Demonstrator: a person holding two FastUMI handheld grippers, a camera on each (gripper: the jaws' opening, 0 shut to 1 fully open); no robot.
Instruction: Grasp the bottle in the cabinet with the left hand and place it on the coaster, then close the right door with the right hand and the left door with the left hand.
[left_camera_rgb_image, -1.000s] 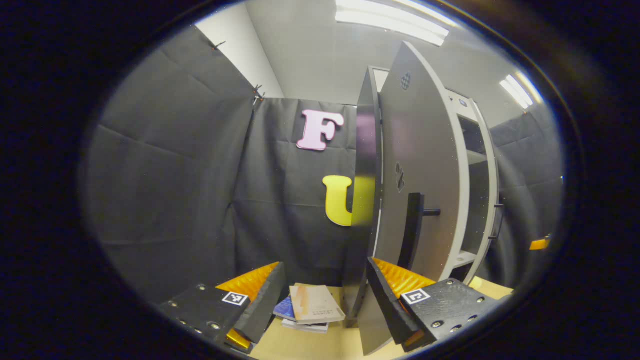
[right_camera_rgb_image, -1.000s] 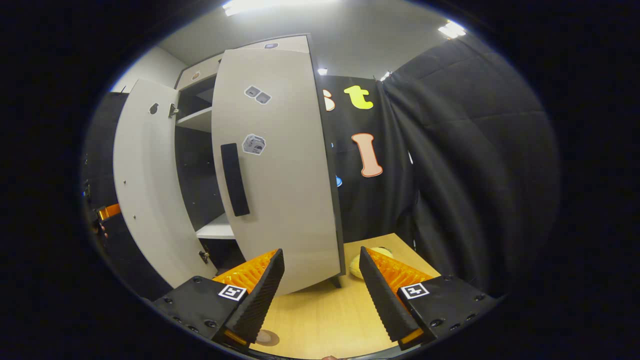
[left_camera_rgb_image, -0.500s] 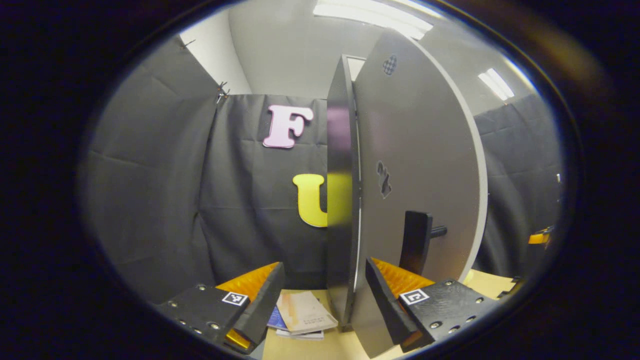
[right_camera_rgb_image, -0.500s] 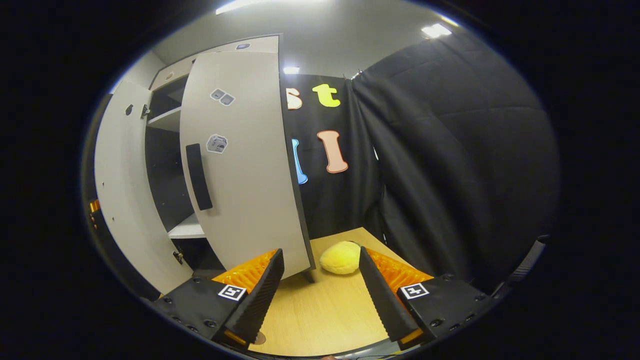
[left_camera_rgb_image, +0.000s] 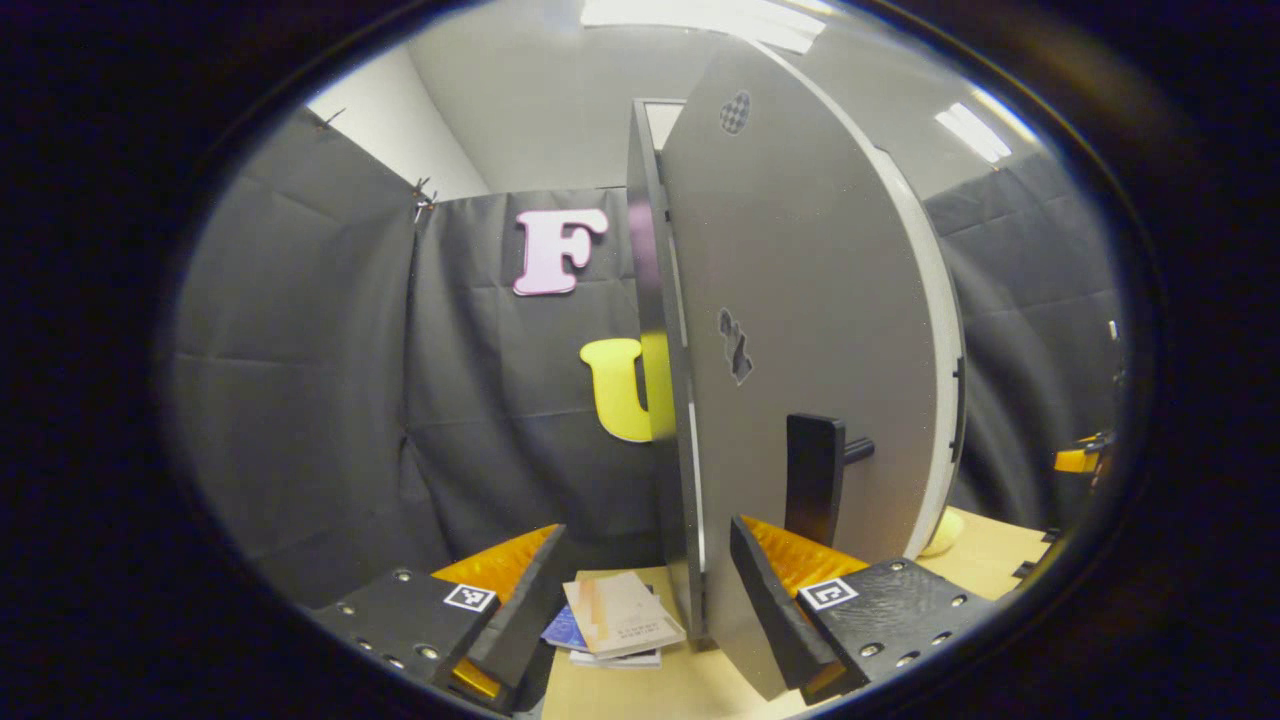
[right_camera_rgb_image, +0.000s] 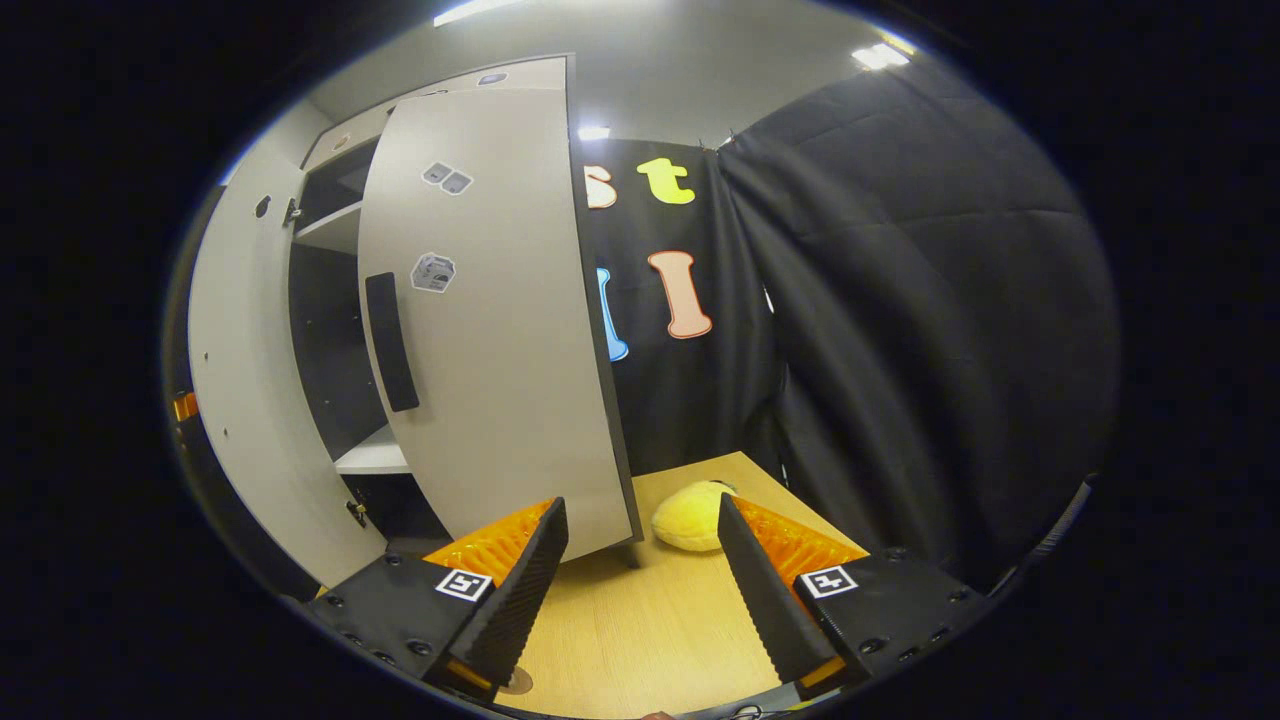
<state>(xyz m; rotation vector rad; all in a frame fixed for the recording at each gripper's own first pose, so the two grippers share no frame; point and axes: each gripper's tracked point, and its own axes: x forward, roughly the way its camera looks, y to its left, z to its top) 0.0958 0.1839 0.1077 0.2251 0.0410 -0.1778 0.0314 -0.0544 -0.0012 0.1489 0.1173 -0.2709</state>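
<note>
Left gripper (left_camera_rgb_image: 640, 590): released, jaws spread wide, clasping nothing; lower edge of the left door (left_camera_rgb_image: 800, 330) passing between the two fingers, its dark handle (left_camera_rgb_image: 812, 478) just above the right-hand finger.
Right gripper (right_camera_rgb_image: 640, 585): released as well, jaws spread, clasping nothing; right door (right_camera_rgb_image: 490, 330) up and to the left of the fingers, not touched.
Bottle: cannot tell where; nothing on the cabinet shelf (right_camera_rgb_image: 375, 455) visible through the gap.
Coaster (right_camera_rgb_image: 518, 682): thin round edge peeking from behind the left-hand finger in the right gripper view, probably the coaster; top hidden, so placement unconfirmed.
Progress: bottle step judged finished, since neither tool carries anything; both doors ajar, so both closings left.
Right door state: swung partway, dark gap left between it and the other door.
Cabinet contents: dark interior, pale shelves, no item made out.
Table (right_camera_rgb_image: 660, 620): yellow soft thing (right_camera_rgb_image: 688, 516) just ahead of the right gripper's fingers; stack of books (left_camera_rgb_image: 612, 628) low between the left gripper's fingers, beside the cabinet.
</note>
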